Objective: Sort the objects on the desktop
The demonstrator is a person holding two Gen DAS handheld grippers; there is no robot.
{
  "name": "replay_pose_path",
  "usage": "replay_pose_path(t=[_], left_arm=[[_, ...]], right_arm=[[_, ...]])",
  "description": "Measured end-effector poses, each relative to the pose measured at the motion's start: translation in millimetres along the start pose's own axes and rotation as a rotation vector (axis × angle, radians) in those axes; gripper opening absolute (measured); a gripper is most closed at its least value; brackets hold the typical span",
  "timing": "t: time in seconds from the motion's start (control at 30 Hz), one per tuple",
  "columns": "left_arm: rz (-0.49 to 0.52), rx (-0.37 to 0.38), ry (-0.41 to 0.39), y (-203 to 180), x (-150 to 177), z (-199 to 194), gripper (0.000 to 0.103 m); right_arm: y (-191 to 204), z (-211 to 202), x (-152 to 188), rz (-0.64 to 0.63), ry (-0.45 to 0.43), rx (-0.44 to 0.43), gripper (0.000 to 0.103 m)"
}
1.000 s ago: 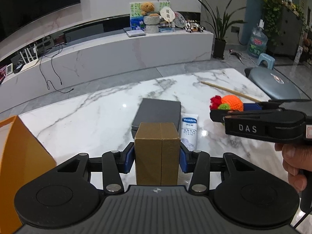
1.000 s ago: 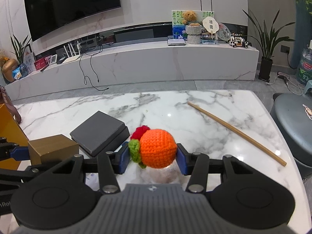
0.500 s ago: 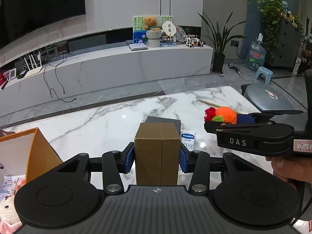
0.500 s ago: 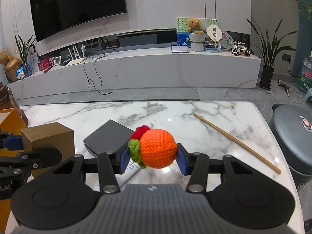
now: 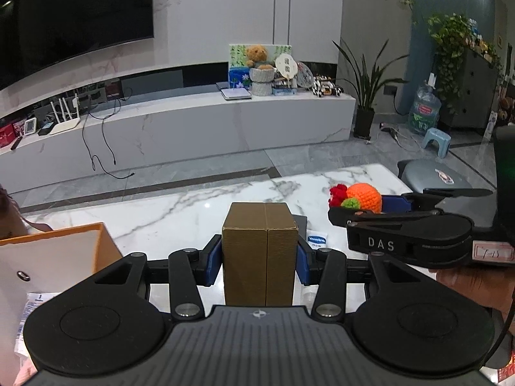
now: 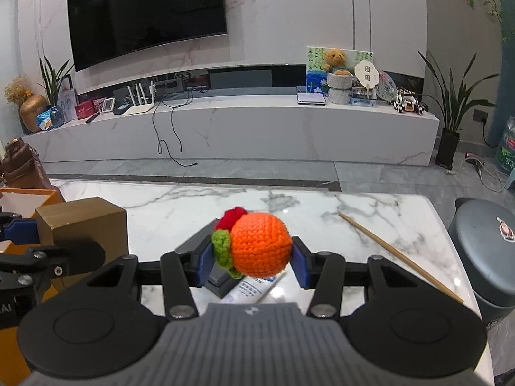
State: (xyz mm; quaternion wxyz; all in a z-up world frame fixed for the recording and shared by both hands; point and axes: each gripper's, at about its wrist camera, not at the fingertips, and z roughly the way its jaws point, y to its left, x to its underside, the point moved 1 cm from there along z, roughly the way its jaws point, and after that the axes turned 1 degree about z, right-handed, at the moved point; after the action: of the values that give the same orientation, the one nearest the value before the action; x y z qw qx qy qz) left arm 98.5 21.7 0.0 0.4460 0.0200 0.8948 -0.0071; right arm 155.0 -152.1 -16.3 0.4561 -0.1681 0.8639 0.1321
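My left gripper (image 5: pixel 259 259) is shut on a gold cardboard box (image 5: pixel 259 254) and holds it above the marble table (image 5: pixel 180 212). The box also shows at the left of the right wrist view (image 6: pixel 83 225). My right gripper (image 6: pixel 252 265) is shut on an orange crocheted ball (image 6: pixel 259 246) with red and green trim, held above the table; the ball shows in the left wrist view (image 5: pixel 363 197). An orange paper bag (image 5: pixel 54 257) stands open at the table's left. A dark grey box (image 5: pixel 302 222) and a white Vaseline tube (image 6: pixel 251 289) lie below the grippers.
A long wooden stick (image 6: pixel 399 257) lies on the table's right side. A grey round stool (image 6: pixel 492 251) stands just past the right edge. A brown figure (image 6: pixel 19 164) stands behind the bag. A long TV bench (image 6: pixel 244 128) is across the floor.
Both grippers have risen with their loads and the views have pulled back from the table. The orange bag's open top has come into the left wrist view.
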Motion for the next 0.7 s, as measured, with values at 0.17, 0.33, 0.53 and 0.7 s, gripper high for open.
replay_pose_path(t=[0.17, 0.33, 0.53, 0.7], left_arm=[[-0.026, 0.004, -0.020, 10, -3, -13, 0.052], [-0.040, -0.009, -0.035, 19, -5, -24, 0.052], [-0.049, -0.028, -0.046, 27, -2, -36, 0.052], [-0.061, -0.043, -0.056, 39, 0, -48, 0.052]], right_arm=[[16, -8, -4, -0.030, -0.012, -0.009, 0.051], [31, -13, -7, -0.056, -0.018, -0.017, 0.051], [47, -19, -10, -0.076, -0.027, -0.029, 0.051], [62, -28, -15, -0.094, -0.045, -0.047, 0.051]])
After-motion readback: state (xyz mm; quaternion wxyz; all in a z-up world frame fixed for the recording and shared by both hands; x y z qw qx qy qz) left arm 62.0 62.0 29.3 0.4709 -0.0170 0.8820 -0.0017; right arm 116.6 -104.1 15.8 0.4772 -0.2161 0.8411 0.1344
